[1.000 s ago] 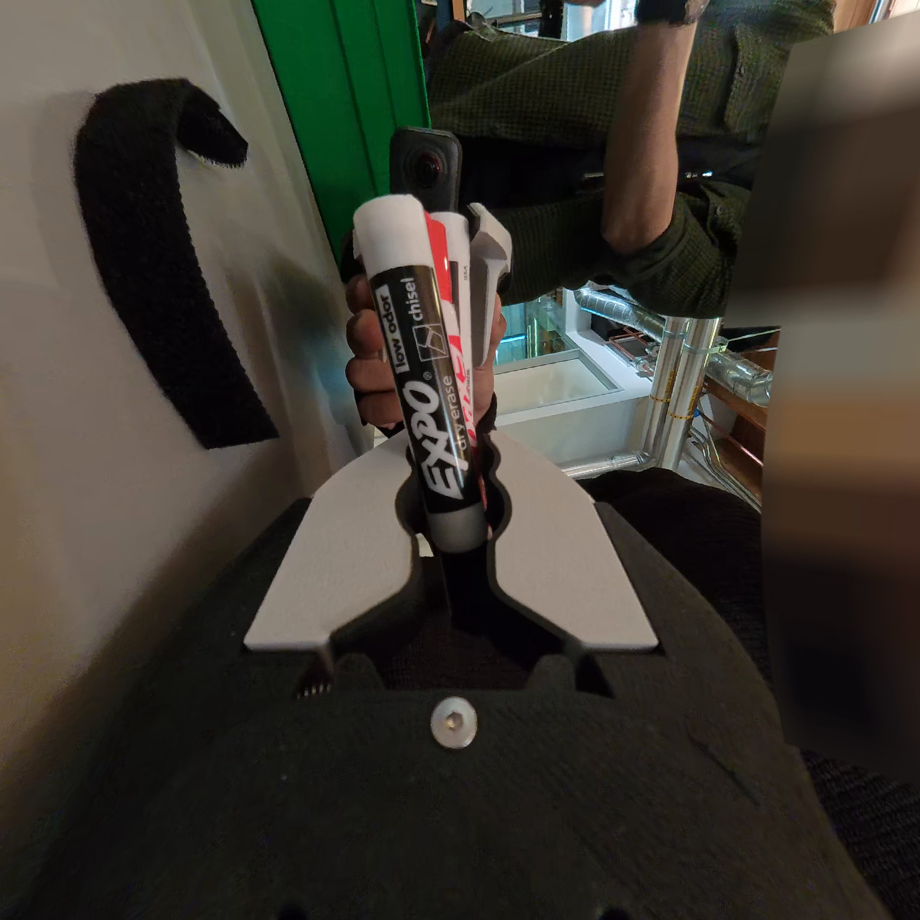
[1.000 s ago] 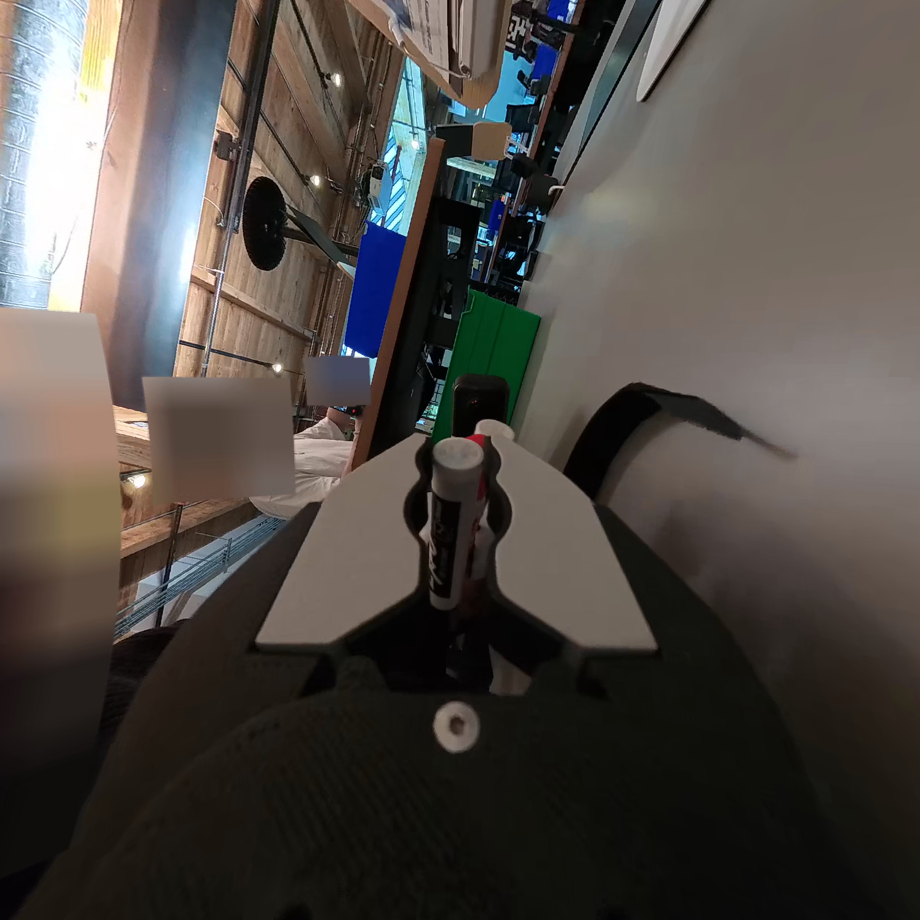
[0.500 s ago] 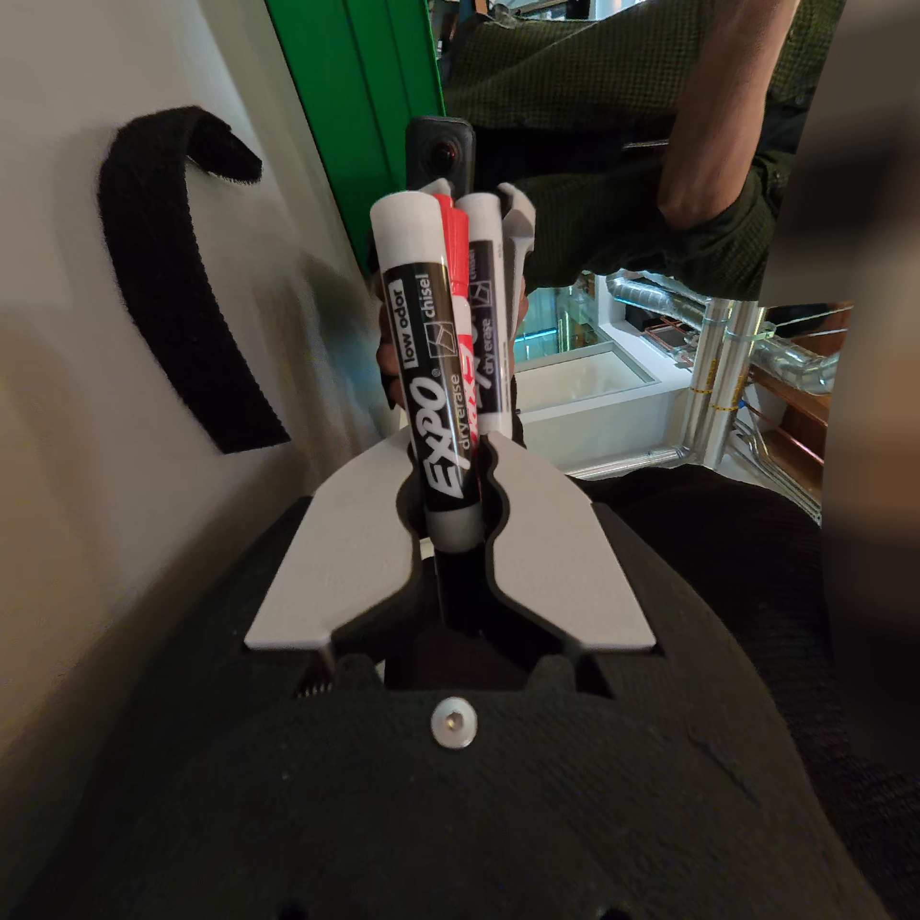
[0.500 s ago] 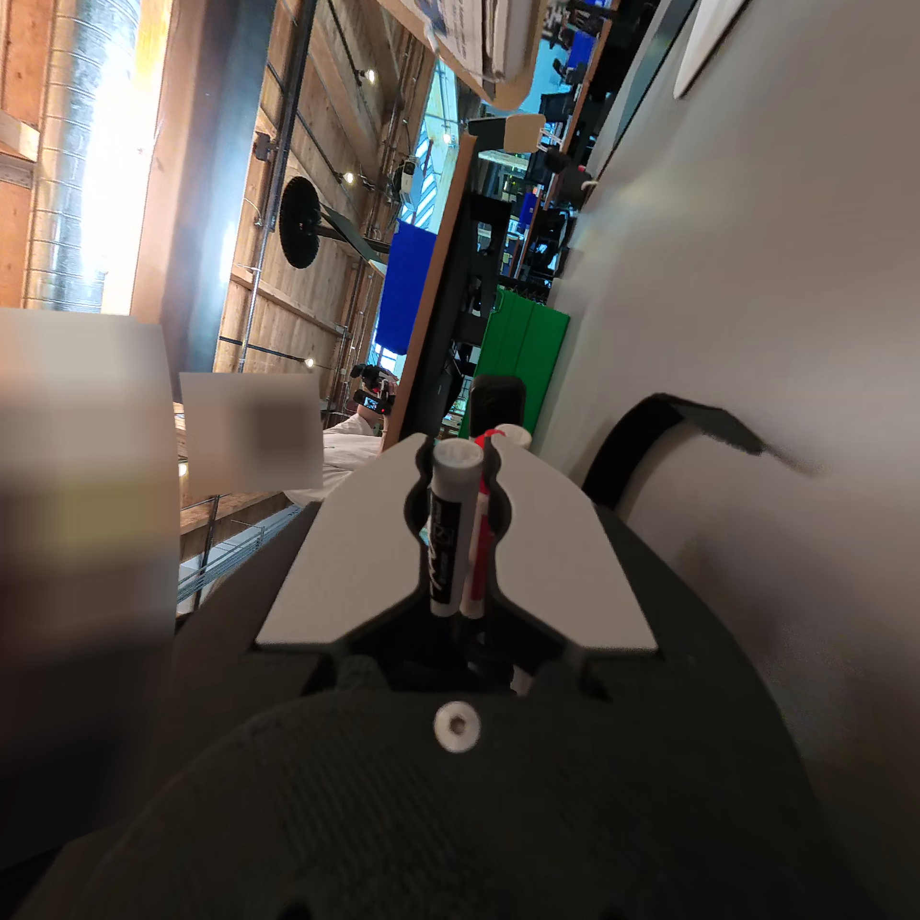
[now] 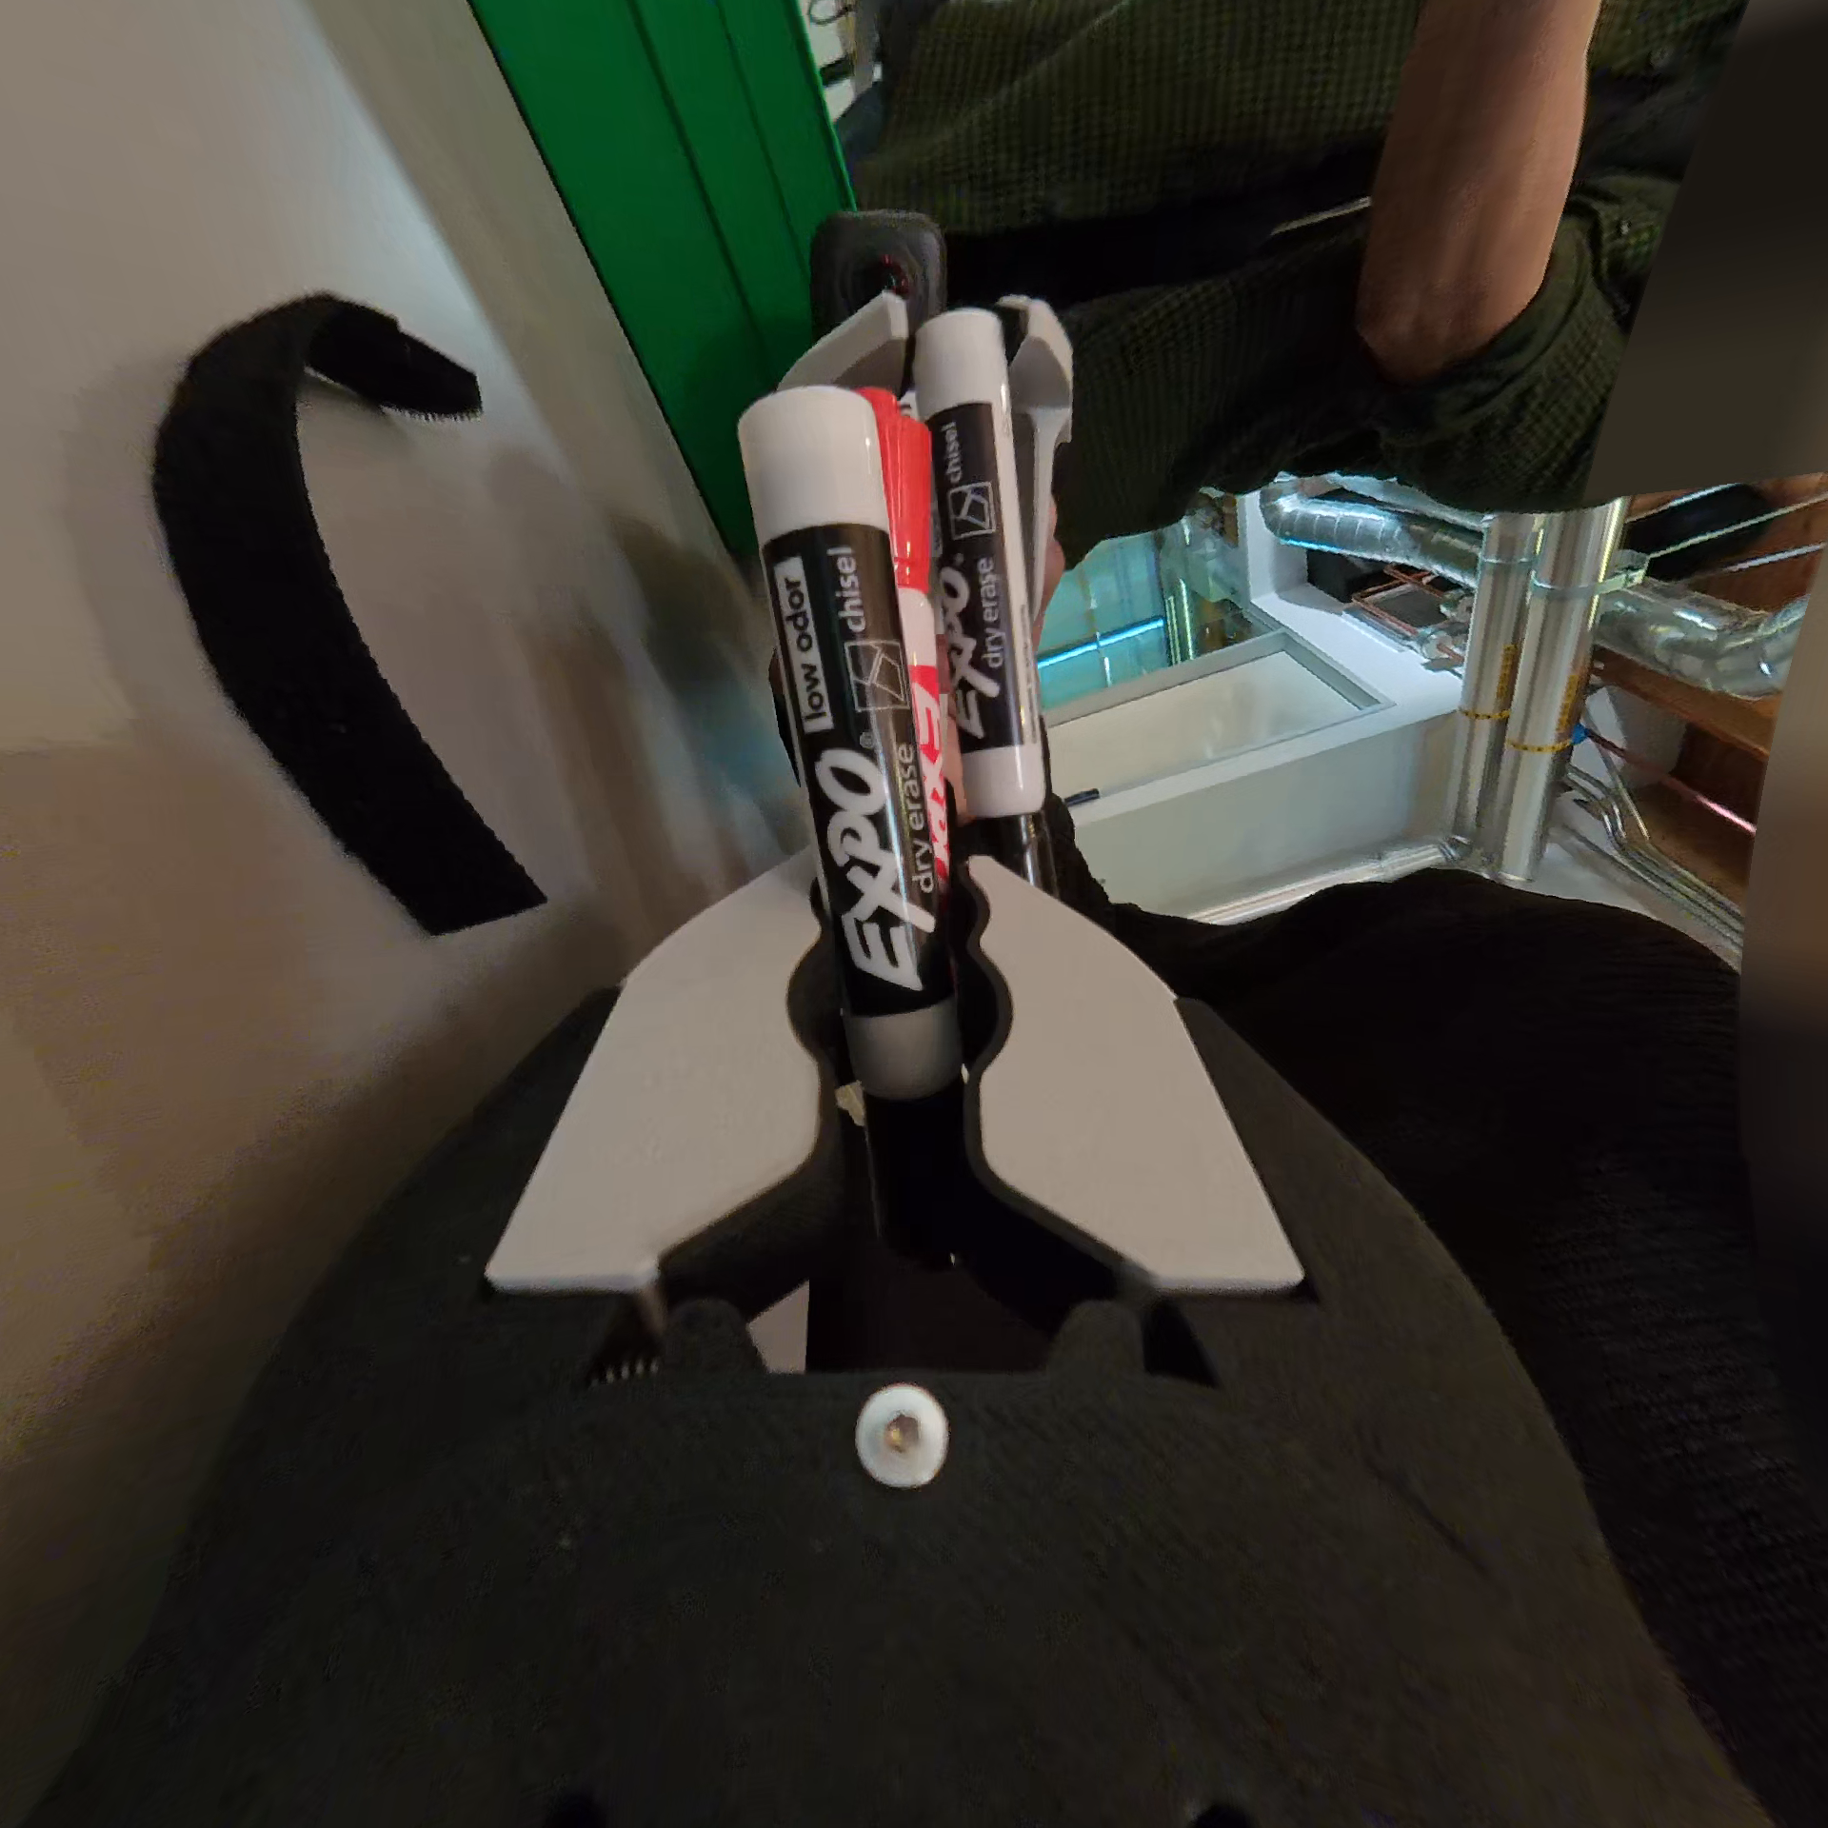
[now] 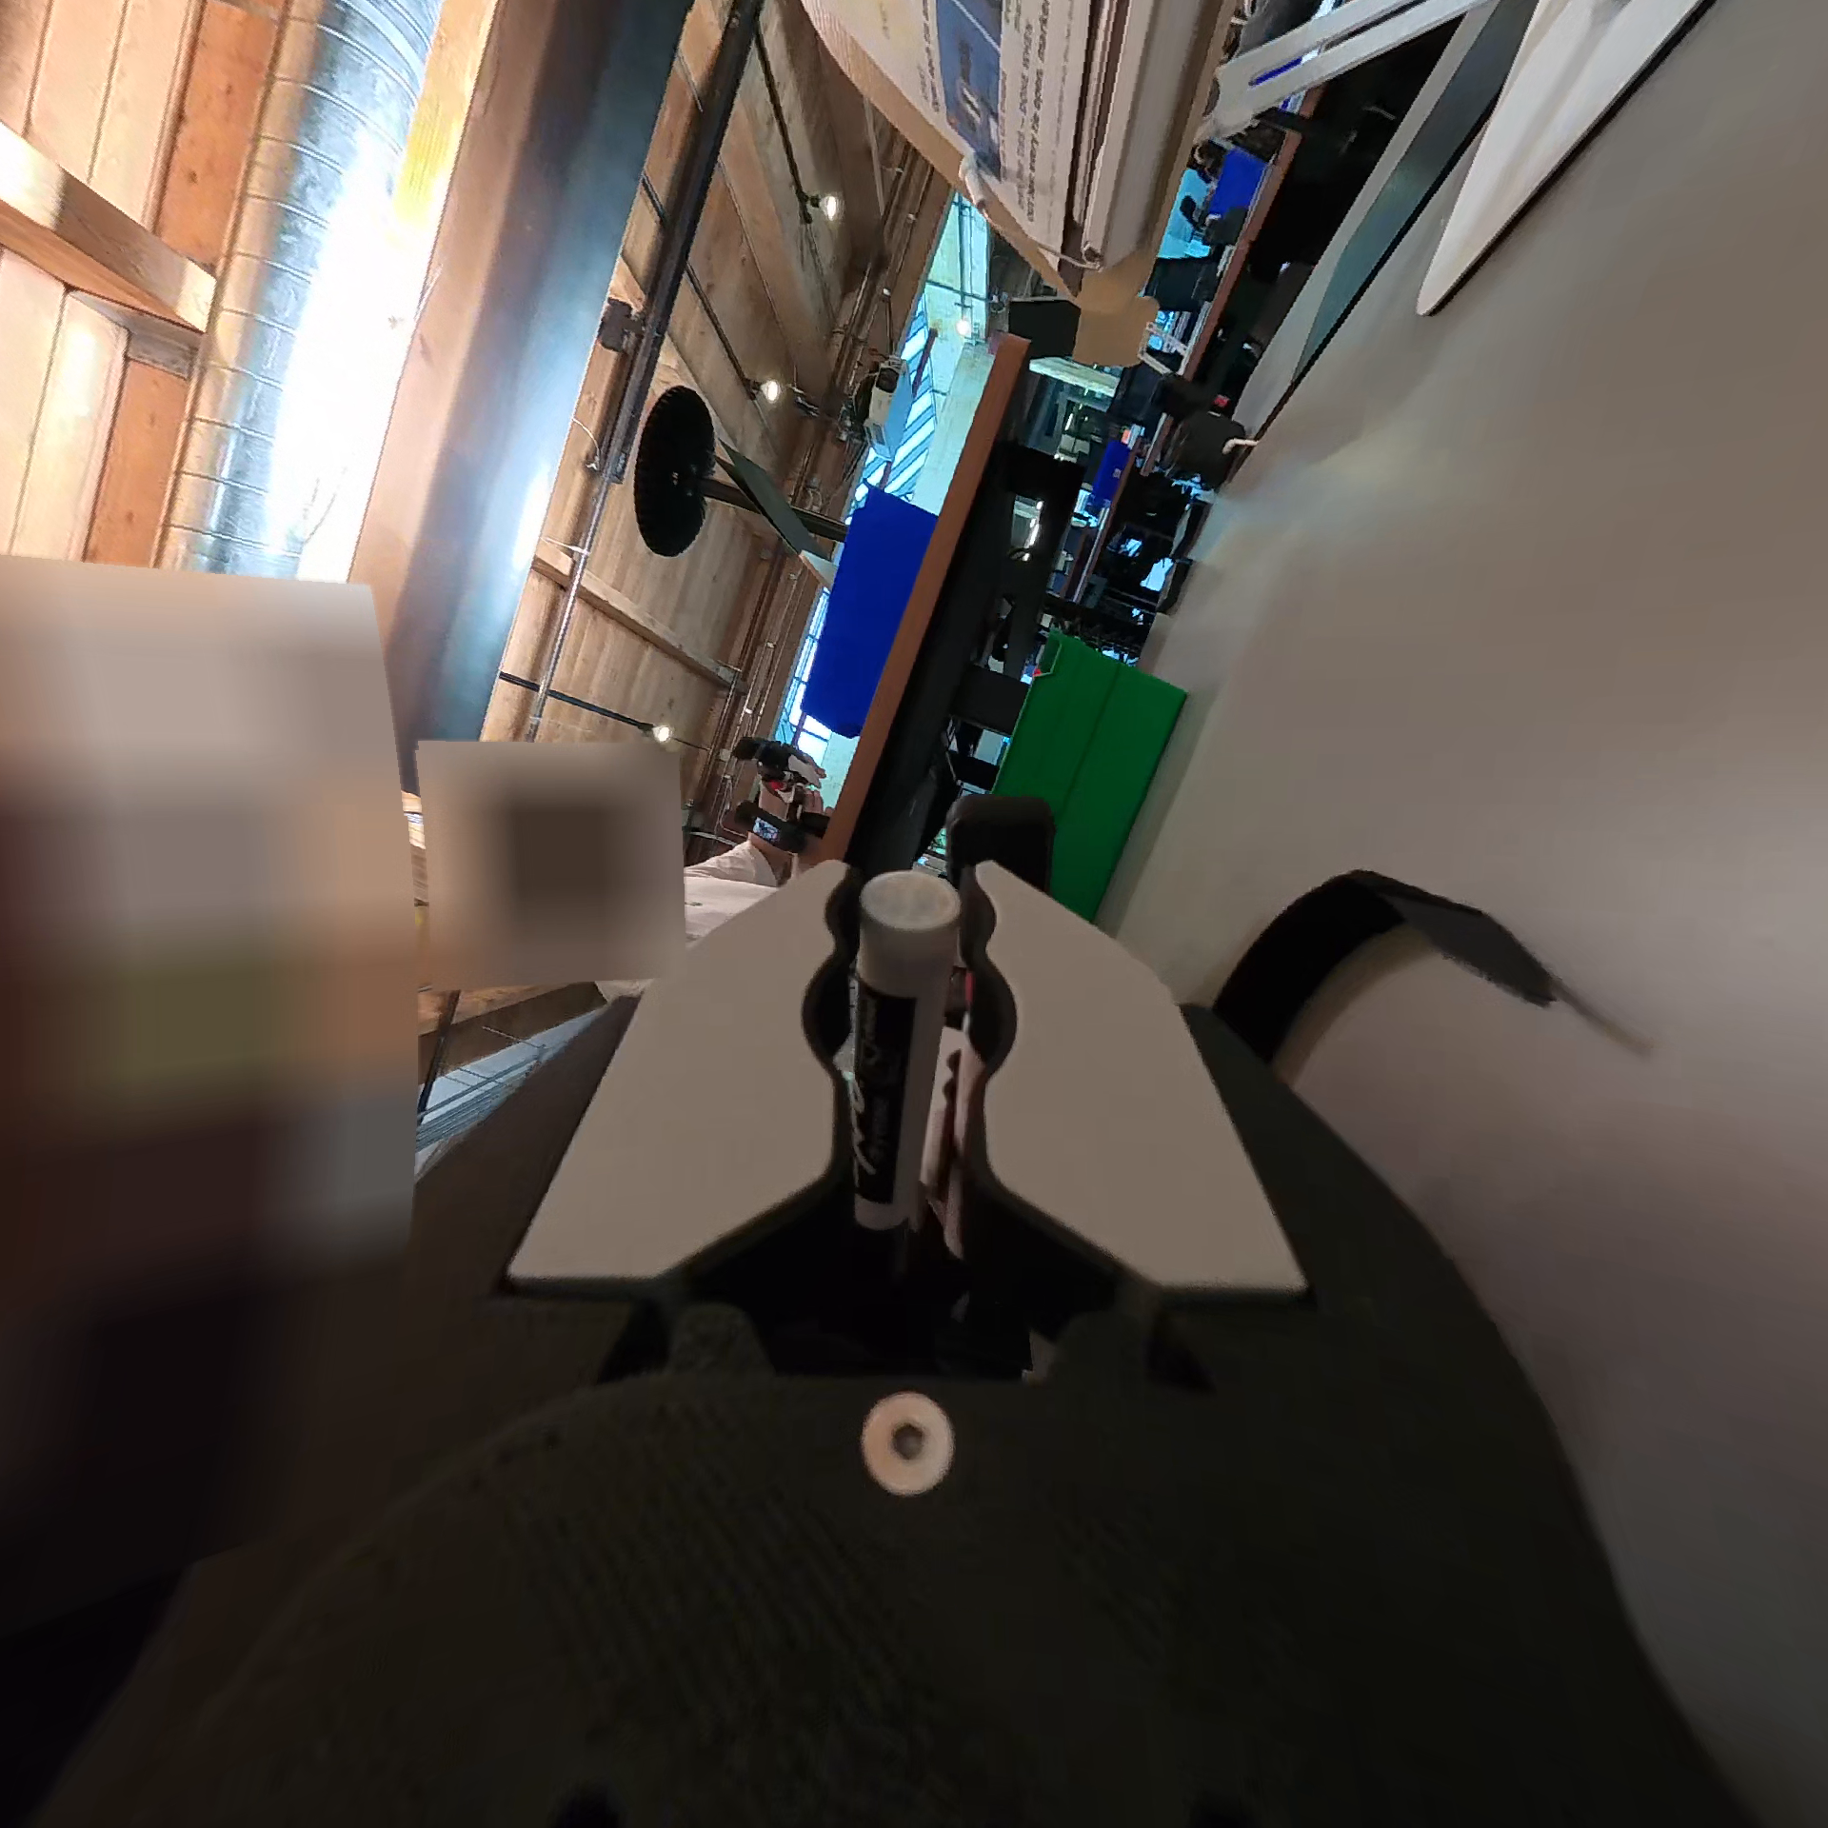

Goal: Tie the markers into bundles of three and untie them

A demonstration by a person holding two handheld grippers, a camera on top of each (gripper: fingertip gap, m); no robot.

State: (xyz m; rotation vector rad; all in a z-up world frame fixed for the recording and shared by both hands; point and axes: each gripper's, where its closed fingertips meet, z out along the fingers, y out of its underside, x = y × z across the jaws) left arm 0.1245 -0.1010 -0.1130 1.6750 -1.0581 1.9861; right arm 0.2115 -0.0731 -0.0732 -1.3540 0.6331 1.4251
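Observation:
In the left wrist view my left gripper (image 5: pixel 895 890) is shut on a black marker (image 5: pixel 861 732), with a red marker (image 5: pixel 915 633) pressed against it. A second black marker (image 5: pixel 974 554) stands a little farther off on the right, its white end between the fingers of my right gripper (image 5: pixel 930 341). In the right wrist view my right gripper (image 6: pixel 905 880) is shut on a black marker (image 6: pixel 890 1068), with the red marker (image 6: pixel 955 1088) just beside it in the jaws. A black hook-and-loop strap (image 5: pixel 317 613) lies curled on the white table (image 5: pixel 148 989), apart from the markers; it also shows in the right wrist view (image 6: pixel 1316 950).
A green mat (image 5: pixel 692 198) lies at the table's far edge and shows in the right wrist view (image 6: pixel 1088 772) too. A person's forearm in a dark green sleeve (image 5: pixel 1385 247) is behind my right gripper. Pipes and shelving fill the background. There is about 10 cm between the tips of the two grippers.
The second black marker has come into view on the right and now sits farther out than the other two. Both views have swung a little; both grippers stay shut.

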